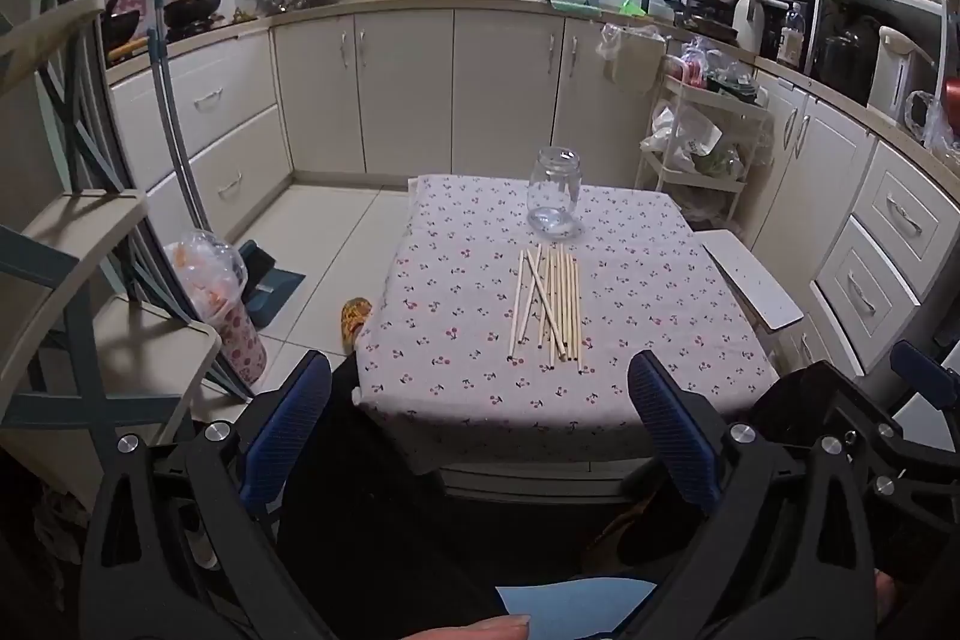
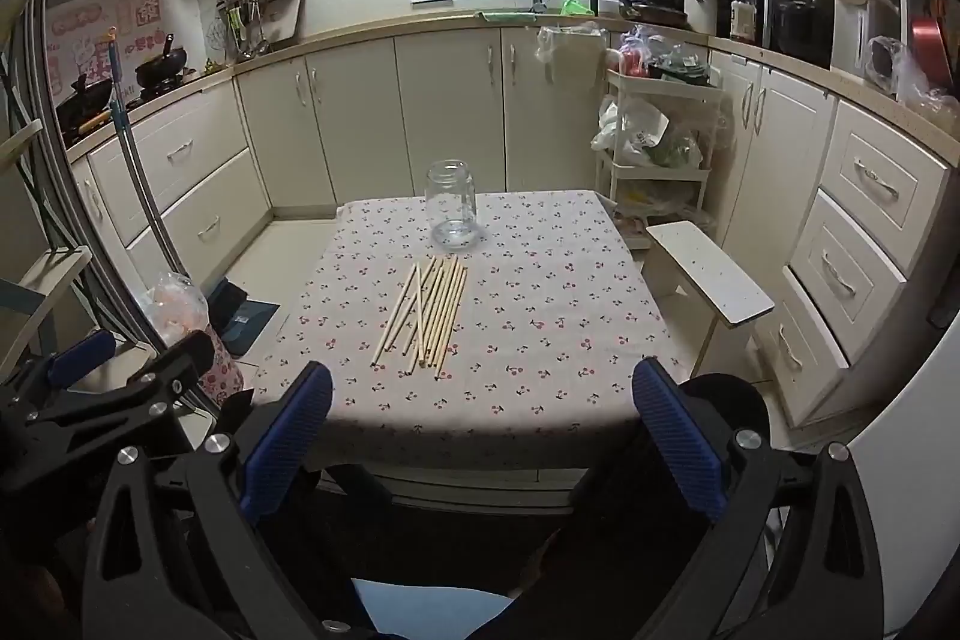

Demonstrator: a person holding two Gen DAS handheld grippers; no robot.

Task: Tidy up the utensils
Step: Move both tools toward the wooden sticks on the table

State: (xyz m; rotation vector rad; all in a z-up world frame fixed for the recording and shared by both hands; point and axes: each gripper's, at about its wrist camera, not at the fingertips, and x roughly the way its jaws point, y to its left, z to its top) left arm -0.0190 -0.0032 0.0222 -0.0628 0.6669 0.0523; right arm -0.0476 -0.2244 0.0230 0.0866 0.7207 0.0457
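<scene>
Several pale wooden chopsticks [image 1: 549, 304] lie loosely side by side in the middle of a small table with a cherry-print cloth [image 1: 648, 316]; they also show in the right wrist view [image 2: 429, 313]. An empty clear glass jar [image 1: 555, 193] stands upright just behind them, also seen in the right wrist view [image 2: 452, 208]. My left gripper [image 1: 480, 400] is open and empty, held before the table's near edge. My right gripper [image 2: 483, 406] is open and empty, also short of the near edge, to the right of the left one.
A white stool [image 2: 708, 274] stands at the table's right side. A white trolley [image 2: 654, 142] with bags stands behind it. A printed cup with a plastic bag [image 1: 225, 304] and a folding chair [image 1: 78, 292] are on the left. Kitchen cabinets [image 1: 420, 88] ring the room.
</scene>
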